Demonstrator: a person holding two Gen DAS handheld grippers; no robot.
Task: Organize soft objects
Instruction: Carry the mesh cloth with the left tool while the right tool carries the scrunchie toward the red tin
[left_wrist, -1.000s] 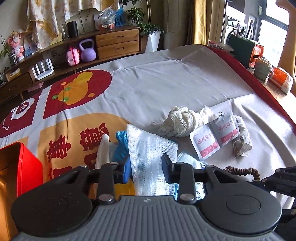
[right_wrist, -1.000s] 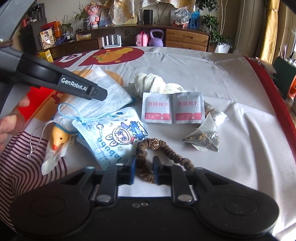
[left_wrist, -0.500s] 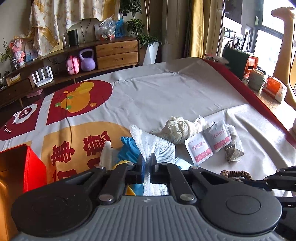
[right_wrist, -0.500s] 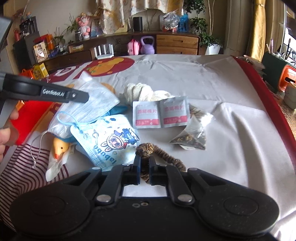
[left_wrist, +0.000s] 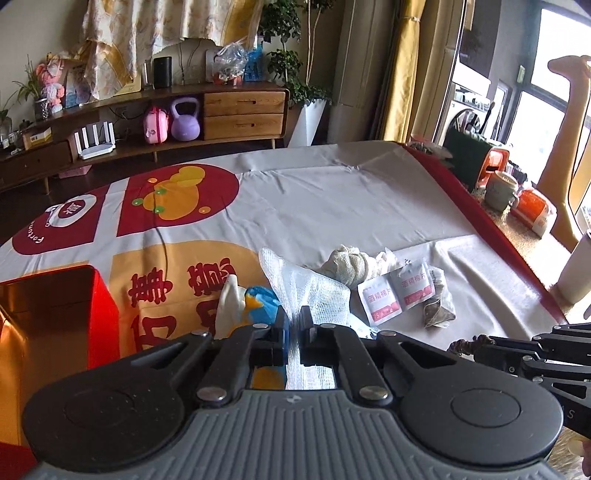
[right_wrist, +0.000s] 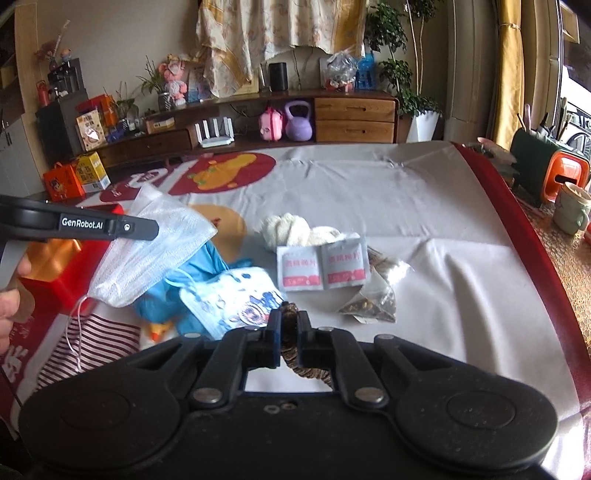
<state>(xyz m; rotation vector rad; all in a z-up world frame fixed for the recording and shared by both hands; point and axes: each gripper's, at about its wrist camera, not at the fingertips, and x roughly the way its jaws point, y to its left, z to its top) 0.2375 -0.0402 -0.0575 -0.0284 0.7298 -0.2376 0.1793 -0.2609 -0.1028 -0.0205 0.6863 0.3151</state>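
My left gripper (left_wrist: 294, 325) is shut on a white gauze cloth (left_wrist: 306, 291) and holds it lifted above the table; from the right wrist view the cloth (right_wrist: 147, 254) hangs off the left gripper's fingers (right_wrist: 136, 229). My right gripper (right_wrist: 288, 332) is shut on a brown scrunchie (right_wrist: 291, 347), raised off the table. Under the cloth lie a blue glove (right_wrist: 207, 266), a cartoon face mask (right_wrist: 236, 299) and a yellow duck toy (right_wrist: 159, 328). A cream knotted cloth (right_wrist: 288, 229) lies behind two wipe sachets (right_wrist: 321, 266).
A red box (left_wrist: 51, 317) stands open at the left. Tea bags (right_wrist: 373, 299) lie right of the sachets. A striped cloth (right_wrist: 85, 350) lies at the near left. A mug (right_wrist: 570, 214) and orange items sit beyond the table's red right edge (right_wrist: 524, 236).
My left gripper closed on the gauze cloth and lifted it up. My right gripper closed on the scrunchie and raised it off the table.
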